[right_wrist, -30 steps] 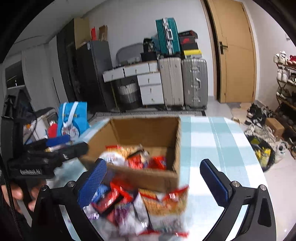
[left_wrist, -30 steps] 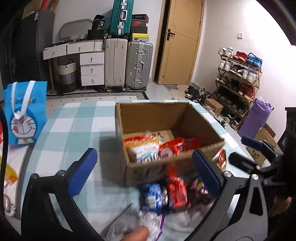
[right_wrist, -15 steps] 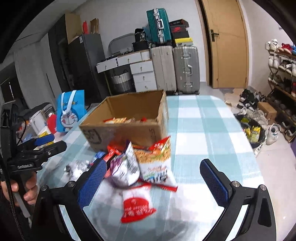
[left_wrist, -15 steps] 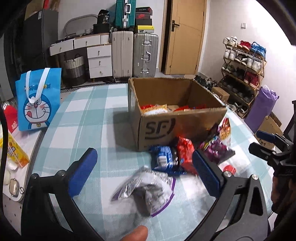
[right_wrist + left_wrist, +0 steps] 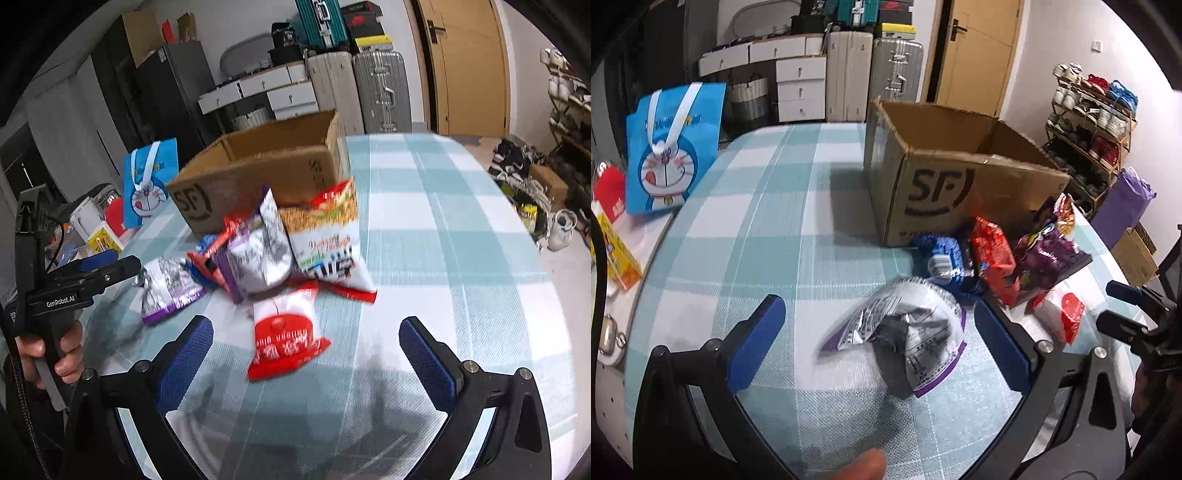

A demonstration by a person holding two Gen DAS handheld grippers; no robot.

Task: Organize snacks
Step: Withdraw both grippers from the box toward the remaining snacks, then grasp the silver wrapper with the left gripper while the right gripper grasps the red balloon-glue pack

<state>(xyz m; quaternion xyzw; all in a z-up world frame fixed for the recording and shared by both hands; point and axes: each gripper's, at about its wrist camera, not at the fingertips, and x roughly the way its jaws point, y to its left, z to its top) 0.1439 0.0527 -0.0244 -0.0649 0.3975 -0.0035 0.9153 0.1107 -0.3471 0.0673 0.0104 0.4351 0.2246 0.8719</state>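
An open cardboard box [image 5: 945,184] marked SF stands on the checked table; it also shows in the right wrist view [image 5: 266,170]. Several snack packets lie in front of it. A silver and purple packet [image 5: 905,339] lies between the open fingers of my left gripper [image 5: 879,332]. A red and white packet [image 5: 284,336] lies between the open fingers of my right gripper [image 5: 306,350]. Behind it are a silver packet [image 5: 258,254] and an orange and white packet [image 5: 328,236]. Blue [image 5: 945,262], red [image 5: 993,254] and purple [image 5: 1049,254] packets lean by the box.
A blue cartoon gift bag [image 5: 672,147] stands at the table's left edge, with a yellow carton [image 5: 617,254] beside it. Suitcases and white drawers [image 5: 801,85] are behind the table. A shoe rack [image 5: 1097,114] is at the right.
Both grippers have pulled back and lowered from the box. The box's inside is no longer visible, and the loose packets now lie close between the open fingers.
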